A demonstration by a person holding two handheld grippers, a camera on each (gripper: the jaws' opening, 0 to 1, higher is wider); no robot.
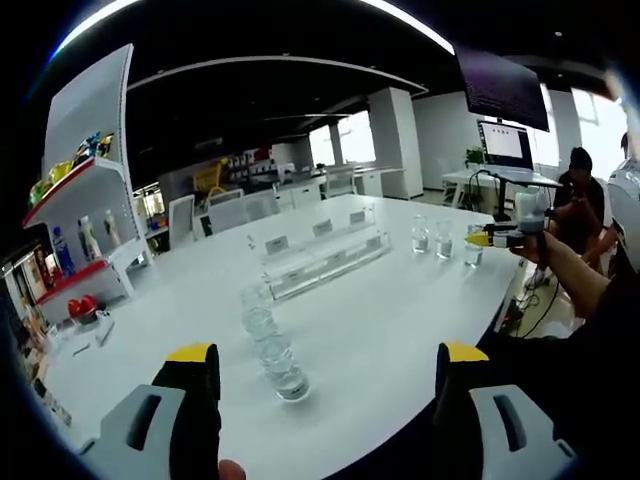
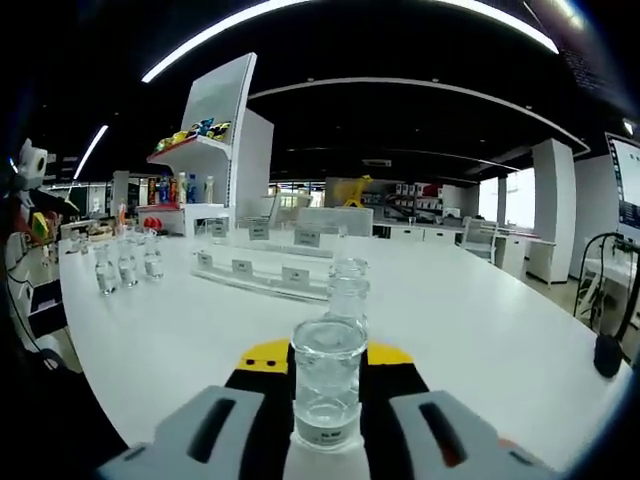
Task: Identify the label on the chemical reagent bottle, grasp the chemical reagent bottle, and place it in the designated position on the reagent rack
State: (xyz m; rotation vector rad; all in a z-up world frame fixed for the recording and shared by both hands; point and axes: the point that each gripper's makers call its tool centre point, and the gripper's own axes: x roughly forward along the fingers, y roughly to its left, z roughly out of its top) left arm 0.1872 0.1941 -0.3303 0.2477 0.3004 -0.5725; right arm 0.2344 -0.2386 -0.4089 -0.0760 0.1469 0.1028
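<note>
Right now the right tool (image 2: 325, 395) grips a clear glass reagent bottle (image 2: 327, 385) between its yellow-tipped jaws, upright above the white bench (image 2: 480, 330). Two more bottles (image 2: 347, 285) line up just beyond, before the clear reagent rack (image 2: 255, 272). Meanwhile the left tool (image 1: 325, 365) stands wide, a bottle row (image 1: 270, 340) ahead of it.

Right tool (image 2: 327, 385) jaws flank a clear bottle (image 2: 327, 385) on the white tabletop (image 2: 480, 330); two more bottles (image 2: 348, 290) stand behind it, before the rack (image 2: 262, 268).
</note>
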